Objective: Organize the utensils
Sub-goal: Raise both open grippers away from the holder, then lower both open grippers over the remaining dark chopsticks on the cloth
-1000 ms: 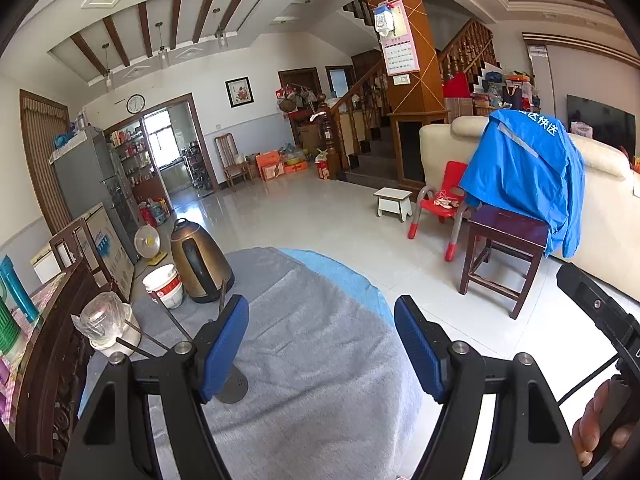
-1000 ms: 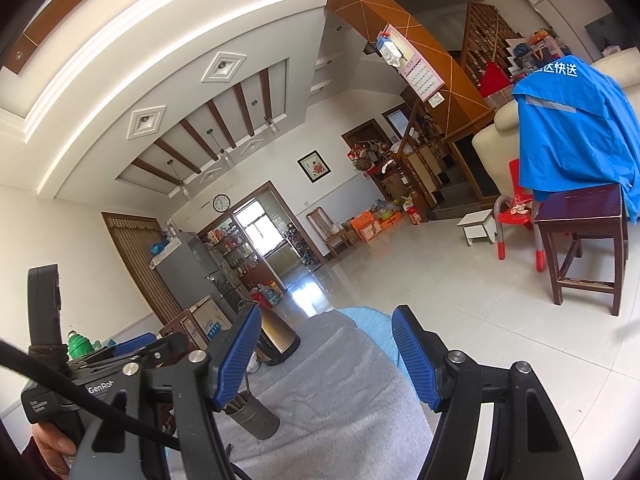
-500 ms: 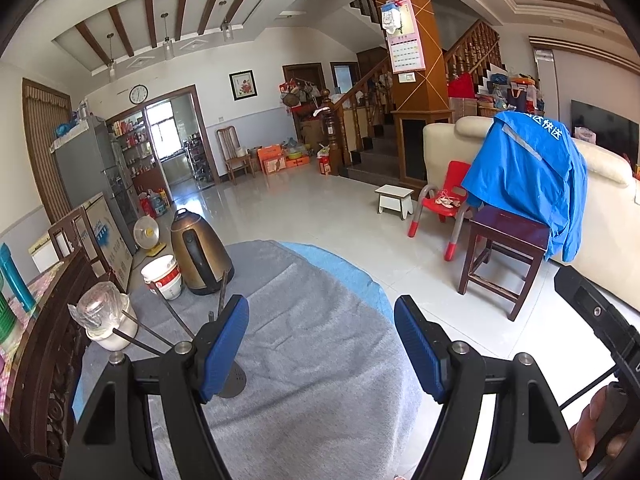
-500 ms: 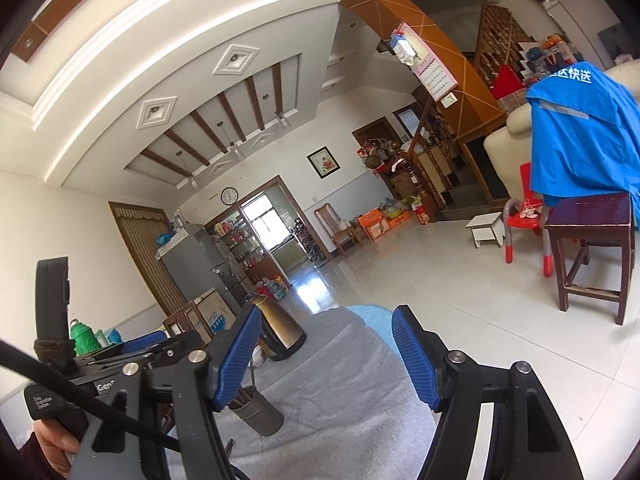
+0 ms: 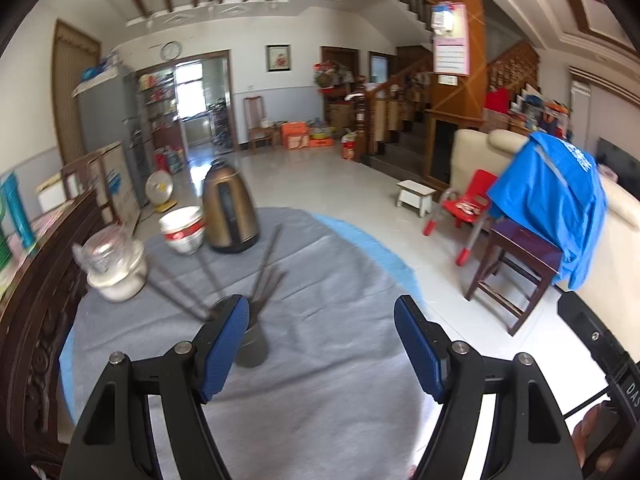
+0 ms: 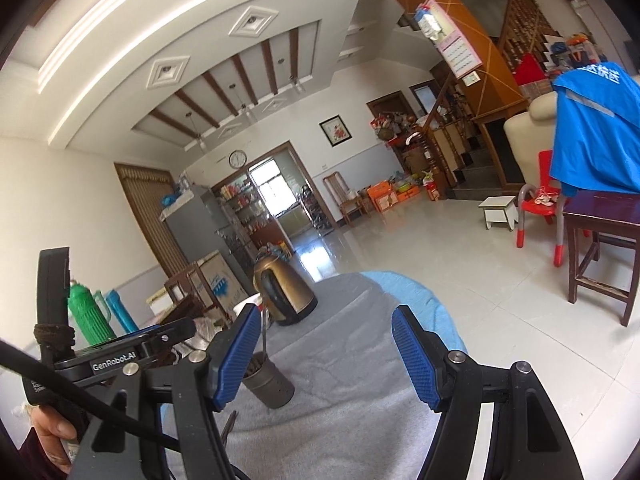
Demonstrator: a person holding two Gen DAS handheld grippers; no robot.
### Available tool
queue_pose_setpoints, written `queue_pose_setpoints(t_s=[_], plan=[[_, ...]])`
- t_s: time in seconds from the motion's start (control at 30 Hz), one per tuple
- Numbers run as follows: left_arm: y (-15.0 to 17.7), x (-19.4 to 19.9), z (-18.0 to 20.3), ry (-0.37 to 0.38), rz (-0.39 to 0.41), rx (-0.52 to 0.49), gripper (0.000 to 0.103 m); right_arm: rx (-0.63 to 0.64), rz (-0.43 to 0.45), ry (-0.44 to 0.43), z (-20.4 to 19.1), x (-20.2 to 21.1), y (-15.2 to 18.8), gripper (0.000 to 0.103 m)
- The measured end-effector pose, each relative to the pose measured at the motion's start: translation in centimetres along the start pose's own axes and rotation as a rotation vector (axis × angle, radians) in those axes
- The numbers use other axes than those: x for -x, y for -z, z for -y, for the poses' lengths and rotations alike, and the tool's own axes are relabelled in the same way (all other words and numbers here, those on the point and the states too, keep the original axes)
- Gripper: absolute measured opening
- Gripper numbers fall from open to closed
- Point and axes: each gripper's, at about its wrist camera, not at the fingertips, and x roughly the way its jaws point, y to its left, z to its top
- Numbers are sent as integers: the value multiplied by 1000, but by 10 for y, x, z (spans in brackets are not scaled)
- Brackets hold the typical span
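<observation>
A metal utensil holder (image 5: 251, 340) is seen on the grey-clothed bench (image 5: 328, 360), just beside and partly hidden behind the left pad of the left tool (image 5: 320, 344). It is a dark grey cylinder, upright; small holes are visible in its wall in the right wrist view (image 6: 270, 386). Several dark chopsticks (image 5: 266, 270) are stood in it, fanned out w/ tips leaning diff. ways; these are blurred in the left wrist view, so the exact count cannot be told.

Left tool's jaws are held apart, nothing between the blue pads. Right tool (image 6: 322, 356) is likewise held apart & empty, w/ the holder just by its left pad.

Further back on the bench, a bronze kettle (image 5: 229, 210), a red-and-white bowl stack (image 5: 182, 230) & a white pot w/ glass lid (image 5: 114, 266) are set, well apart from the holder. A hand (image 6: 50, 436) is seen gripping the left tool's handle.
</observation>
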Motion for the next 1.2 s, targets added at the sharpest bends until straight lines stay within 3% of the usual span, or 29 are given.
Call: queue_pose_setpoints(t_s=[0.17, 0.33, 0.63, 0.77, 0.87, 0.97, 1.2], plan=[[23, 5, -70, -72, -14, 104, 76, 20, -32, -8, -22, -21, 13, 71], [63, 16, -154, -201, -46, 221, 76, 20, -108, -61, -55, -63, 30, 71], [149, 13, -265, -356, -215, 443, 76, 98, -385, -220, -148, -172, 89, 71], [173, -6, -288, -330, -292, 503, 76, 146, -543, -228, -173, -214, 129, 60], [187, -17, -287, -313, -323, 515, 76, 156, -672, -209, -178, -245, 165, 41], [198, -24, -287, -272, -353, 530, 76, 151, -776, -185, -175, -269, 197, 40], [219, -33, -286, -227, -412, 546, 76, 213, -849, -171, -191, -310, 234, 36]])
